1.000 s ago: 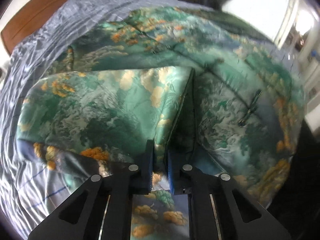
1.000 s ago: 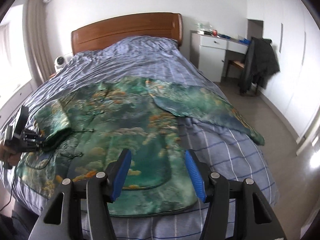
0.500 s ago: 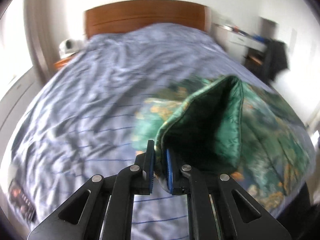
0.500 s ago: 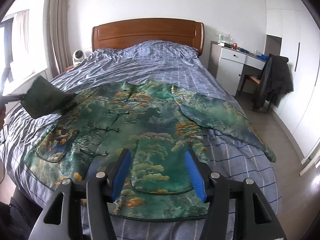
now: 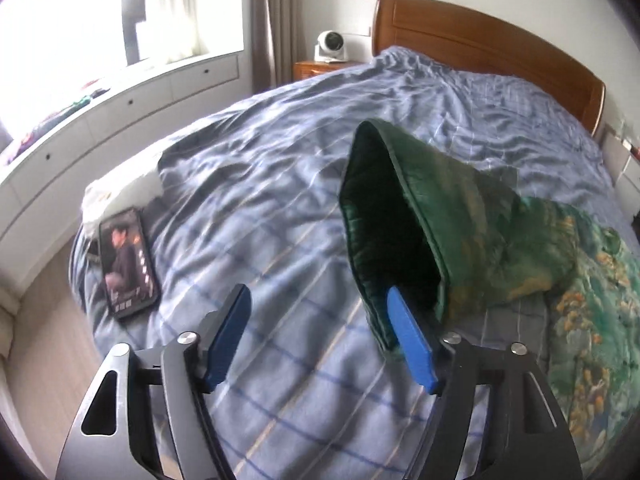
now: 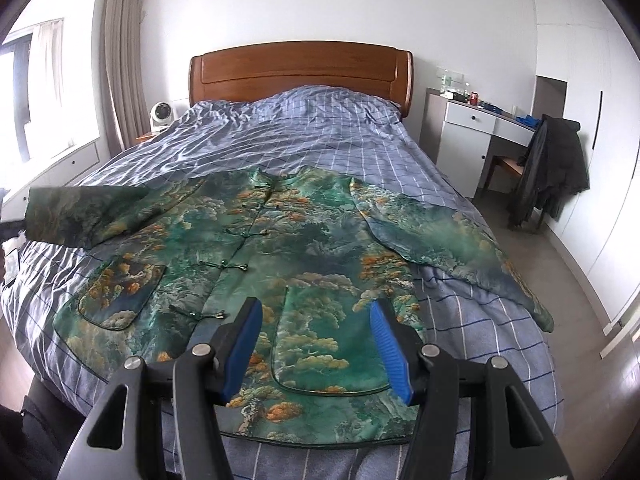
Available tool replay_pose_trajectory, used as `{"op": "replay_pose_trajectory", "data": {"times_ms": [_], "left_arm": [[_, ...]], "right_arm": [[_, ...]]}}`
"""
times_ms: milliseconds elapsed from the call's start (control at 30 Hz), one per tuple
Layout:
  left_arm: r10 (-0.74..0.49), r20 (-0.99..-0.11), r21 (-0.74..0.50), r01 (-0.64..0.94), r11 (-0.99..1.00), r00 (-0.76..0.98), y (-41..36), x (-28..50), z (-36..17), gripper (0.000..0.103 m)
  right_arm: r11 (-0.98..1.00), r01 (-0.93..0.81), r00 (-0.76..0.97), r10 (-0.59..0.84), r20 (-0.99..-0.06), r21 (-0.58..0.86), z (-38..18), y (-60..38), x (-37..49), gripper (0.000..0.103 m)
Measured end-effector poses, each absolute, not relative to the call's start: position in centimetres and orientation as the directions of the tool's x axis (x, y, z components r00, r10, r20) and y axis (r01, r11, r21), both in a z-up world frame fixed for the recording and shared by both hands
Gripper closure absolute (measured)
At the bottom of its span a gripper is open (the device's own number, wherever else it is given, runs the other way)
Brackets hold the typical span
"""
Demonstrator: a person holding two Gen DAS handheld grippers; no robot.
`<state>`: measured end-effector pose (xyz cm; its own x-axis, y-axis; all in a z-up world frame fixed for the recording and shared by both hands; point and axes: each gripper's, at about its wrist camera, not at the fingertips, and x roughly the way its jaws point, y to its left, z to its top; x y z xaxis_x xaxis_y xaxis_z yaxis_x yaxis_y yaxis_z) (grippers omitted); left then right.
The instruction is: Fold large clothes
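A green jacket with orange and white cloud print (image 6: 304, 256) lies face up on the bed, both sleeves spread outward. Its left sleeve (image 6: 88, 212) stretches to the bed's left side. In the left wrist view that sleeve's cuff (image 5: 400, 216) stands open by my left gripper (image 5: 320, 336), whose jaws are wide apart; the cuff hem hangs against the right finger (image 5: 412, 340). My right gripper (image 6: 320, 348) is open and empty, above the jacket's bottom hem.
The bed (image 6: 320, 148) has a blue checked cover and a wooden headboard (image 6: 300, 68). A phone (image 5: 126, 264) and white cloth (image 5: 124, 192) lie at the bed's left edge. A white desk and a chair with a dark coat (image 6: 552, 168) stand at right.
My left gripper carried the sleeve out to the left, unfolding it from the jacket body, then opened its jaws. My right gripper stayed open and drew back slightly.
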<state>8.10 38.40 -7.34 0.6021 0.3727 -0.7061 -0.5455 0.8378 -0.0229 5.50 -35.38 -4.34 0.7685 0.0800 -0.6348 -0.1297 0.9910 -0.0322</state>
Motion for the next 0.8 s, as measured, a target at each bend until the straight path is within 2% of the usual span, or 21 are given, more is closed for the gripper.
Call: {"op": "replay_pose_trajectory", "data": {"times_ms": [100,167,233,300,367,500,633,800], "left_arm": [[0.391,-0.692,-0.029,-0.564,0.825,0.607,36.4,6.8,-7.8,0.012],[0.383,-0.685,-0.05,-0.564,0.824,0.619,35.1,6.2,-7.9,0.005],[0.355,-0.686,-0.076,-0.548,0.833,0.635,34.0,6.2,-7.9,0.004],[0.338,-0.685,-0.081,-0.529,0.845,0.646,33.0,6.1,-7.7,0.003],[0.372,-0.686,-0.058,-0.556,0.829,0.626,33.0,6.2,-7.8,0.002],[0.408,-0.708,-0.052,-0.619,0.784,0.576,35.6,6.7,-8.3,0.003],[0.533,-0.662,0.008,-0.707,0.708,0.527,38.0,5.0,-7.2,0.002],[0.543,-0.649,-0.018,-0.724,0.69,0.533,38.1,2.3,-6.6,0.002]], "right_arm": [[0.993,-0.114,0.766,0.069,-0.639,-0.03,-4.6,-35.6,5.7,0.038],[0.994,-0.108,0.767,0.065,-0.638,-0.028,-4.7,-35.7,5.8,0.038],[0.994,-0.107,0.765,0.06,-0.642,-0.035,-4.7,-35.5,5.9,0.038],[0.994,-0.102,0.759,0.049,-0.649,-0.044,-4.9,-35.4,6.1,0.029],[0.994,-0.097,0.752,0.043,-0.658,-0.047,-5.0,-35.4,6.1,0.024],[0.994,-0.101,0.75,0.045,-0.66,-0.047,-5.0,-35.5,6.1,0.024],[0.994,-0.099,0.756,0.04,-0.654,-0.053,-4.8,-35.5,5.9,0.024],[0.995,-0.09,0.759,0.036,-0.651,-0.049,-4.7,-35.6,5.9,0.024]]}}
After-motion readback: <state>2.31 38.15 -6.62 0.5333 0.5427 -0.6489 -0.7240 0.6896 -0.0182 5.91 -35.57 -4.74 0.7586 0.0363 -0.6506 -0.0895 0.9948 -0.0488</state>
